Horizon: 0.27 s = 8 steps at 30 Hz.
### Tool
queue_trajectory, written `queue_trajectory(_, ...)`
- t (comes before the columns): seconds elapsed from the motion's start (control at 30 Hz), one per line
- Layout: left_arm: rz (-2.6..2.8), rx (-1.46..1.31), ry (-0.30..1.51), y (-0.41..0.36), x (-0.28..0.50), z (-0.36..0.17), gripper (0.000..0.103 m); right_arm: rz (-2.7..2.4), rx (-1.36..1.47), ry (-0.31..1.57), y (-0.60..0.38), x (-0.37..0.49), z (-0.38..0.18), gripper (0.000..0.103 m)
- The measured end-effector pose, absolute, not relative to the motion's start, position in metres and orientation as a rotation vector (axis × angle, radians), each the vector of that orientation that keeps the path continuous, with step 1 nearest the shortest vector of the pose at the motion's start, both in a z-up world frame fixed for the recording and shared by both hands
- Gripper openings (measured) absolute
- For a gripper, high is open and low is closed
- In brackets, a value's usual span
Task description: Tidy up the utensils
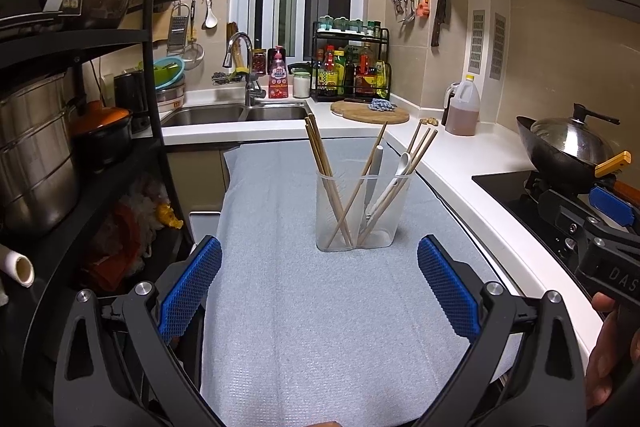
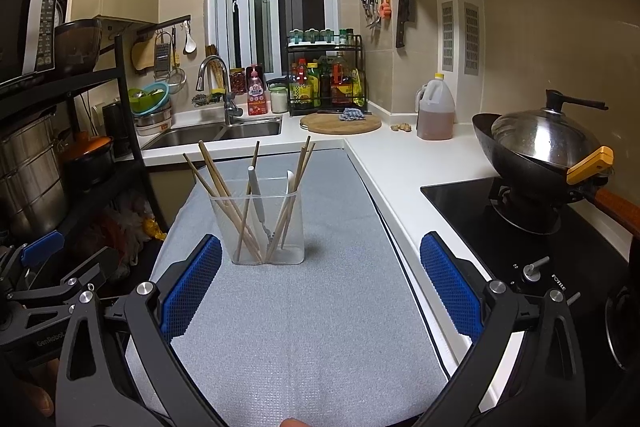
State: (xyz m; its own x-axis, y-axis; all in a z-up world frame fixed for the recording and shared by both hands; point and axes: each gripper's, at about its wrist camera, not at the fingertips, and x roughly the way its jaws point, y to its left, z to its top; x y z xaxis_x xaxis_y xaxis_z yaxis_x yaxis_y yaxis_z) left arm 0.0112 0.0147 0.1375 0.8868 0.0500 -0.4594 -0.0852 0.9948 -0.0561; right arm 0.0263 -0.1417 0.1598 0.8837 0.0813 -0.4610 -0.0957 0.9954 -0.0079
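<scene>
A clear plastic utensil holder (image 1: 362,213) stands upright on a grey foam mat (image 1: 304,327). Inside are several wooden chopsticks (image 1: 320,163), a white-handled knife (image 1: 375,167) and a white spoon (image 1: 401,165). It also shows in the right wrist view (image 2: 262,227), with chopsticks (image 2: 216,175), knife (image 2: 256,195) and spoon (image 2: 289,187). My left gripper (image 1: 320,267) is open and empty, short of the holder. My right gripper (image 2: 320,263) is open and empty, to the holder's right and nearer. The right gripper also shows in the left view (image 1: 600,219).
A white counter (image 2: 400,163) runs along the right with a black cooktop (image 2: 472,207) and a lidded wok (image 2: 540,151). An oil jug (image 2: 435,111), cutting board (image 2: 340,123), spice rack (image 2: 326,79) and sink (image 2: 216,133) lie behind. A black shelf with pots (image 1: 60,147) stands left.
</scene>
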Motion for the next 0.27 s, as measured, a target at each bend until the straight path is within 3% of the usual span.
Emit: queue_trajectory(0.27, 0.068, -0.074, 0.475, 0.0151, 0.0105, 0.1360, 0.095, 0.089, -0.028, 0.484, -0.1425, 0.0260, 0.1572, 0.098)
